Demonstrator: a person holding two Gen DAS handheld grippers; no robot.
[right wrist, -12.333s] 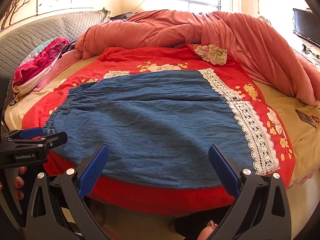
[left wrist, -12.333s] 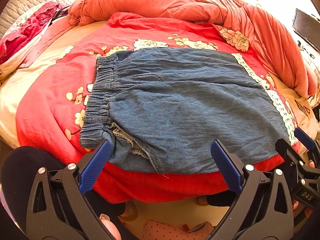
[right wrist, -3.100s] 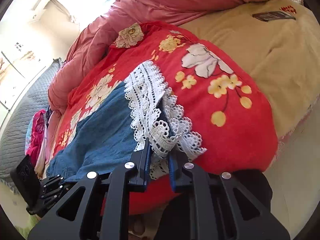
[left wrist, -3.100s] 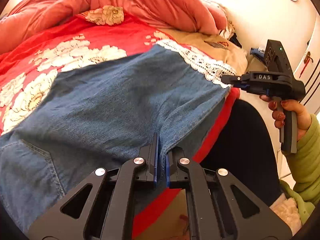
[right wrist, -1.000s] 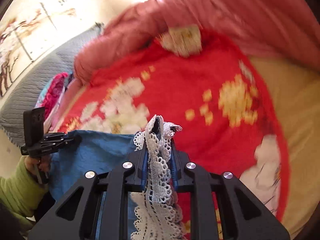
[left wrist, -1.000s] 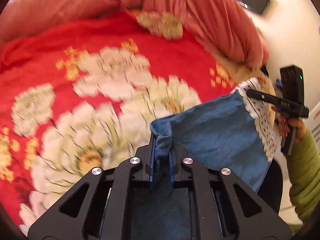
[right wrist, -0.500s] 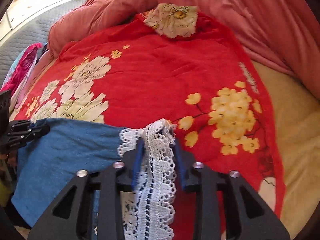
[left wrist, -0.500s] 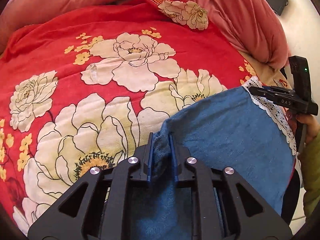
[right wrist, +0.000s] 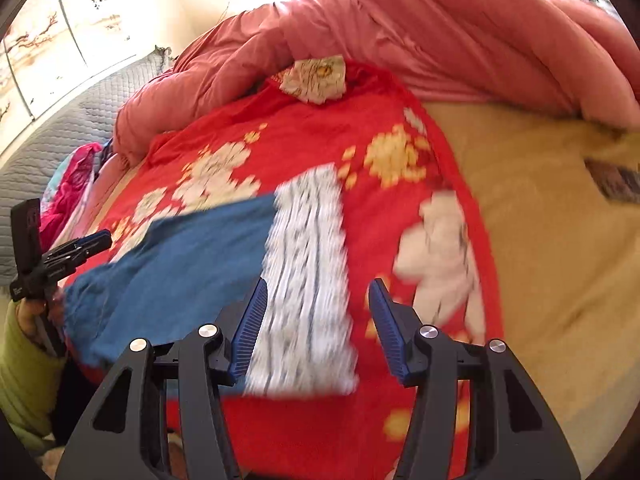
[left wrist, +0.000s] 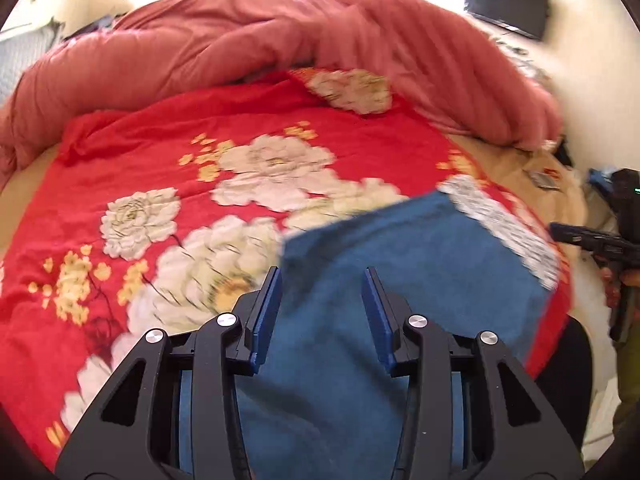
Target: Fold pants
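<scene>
The blue denim pants (left wrist: pixel 400 264) with a white lace hem (left wrist: pixel 500 224) lie folded in half on the red floral blanket (left wrist: pixel 160 184). My left gripper (left wrist: pixel 322 312) is open and empty above the folded denim near its far left corner. My right gripper (right wrist: pixel 318 328) is open and empty above the lace hem (right wrist: pixel 308 264); the denim (right wrist: pixel 180 264) spreads to its left. Each gripper shows at the edge of the other's view: the right one (left wrist: pixel 600 240) and the left one (right wrist: pixel 60 260). Both views are motion-blurred.
A bunched pink duvet (left wrist: pixel 280 40) lies across the far side of the bed. A beige sheet (right wrist: pixel 560 220) covers the right part, with a small dark item (right wrist: pixel 616 180) on it. Pink clothing (right wrist: pixel 68 188) lies by the grey headboard (right wrist: pixel 60 128). A dark screen (left wrist: pixel 508 4) hangs on the wall.
Both grippers have opened and let go of the pants edge they were carrying. The denim and lace now lie flat on the blanket, and both grippers have pulled back slightly.
</scene>
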